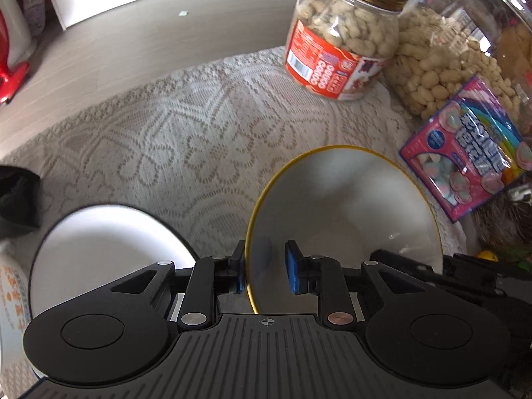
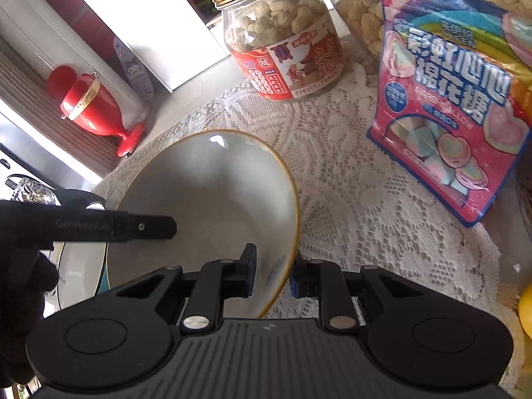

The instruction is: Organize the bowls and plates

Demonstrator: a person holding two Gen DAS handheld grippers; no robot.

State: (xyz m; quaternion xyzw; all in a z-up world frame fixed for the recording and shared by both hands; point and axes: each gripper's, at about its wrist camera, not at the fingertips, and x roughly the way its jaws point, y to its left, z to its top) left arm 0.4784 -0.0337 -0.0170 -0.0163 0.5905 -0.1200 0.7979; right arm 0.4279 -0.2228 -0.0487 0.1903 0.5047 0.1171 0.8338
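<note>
The gold-rimmed bowl (image 2: 212, 199) looks glossy, probably glazed ceramic, on a rough openwork lace cloth (image 1: 199, 139), beside a clear smooth jar (image 2: 282, 46) with a ridged metallic lid and a shiny plastic marshmallow bag (image 2: 445, 99).

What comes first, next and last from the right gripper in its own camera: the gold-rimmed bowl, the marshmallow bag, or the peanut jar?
1. Gold-rimmed bowl: its rim sits between the right gripper fingers.
2. Marshmallow bag: farther off, to the right.
3. Peanut jar: farthest, at the back, near the middle.

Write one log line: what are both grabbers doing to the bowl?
left gripper: straddles bowl rim | right gripper: straddles opposite rim | bowl: over lace cloth
</note>
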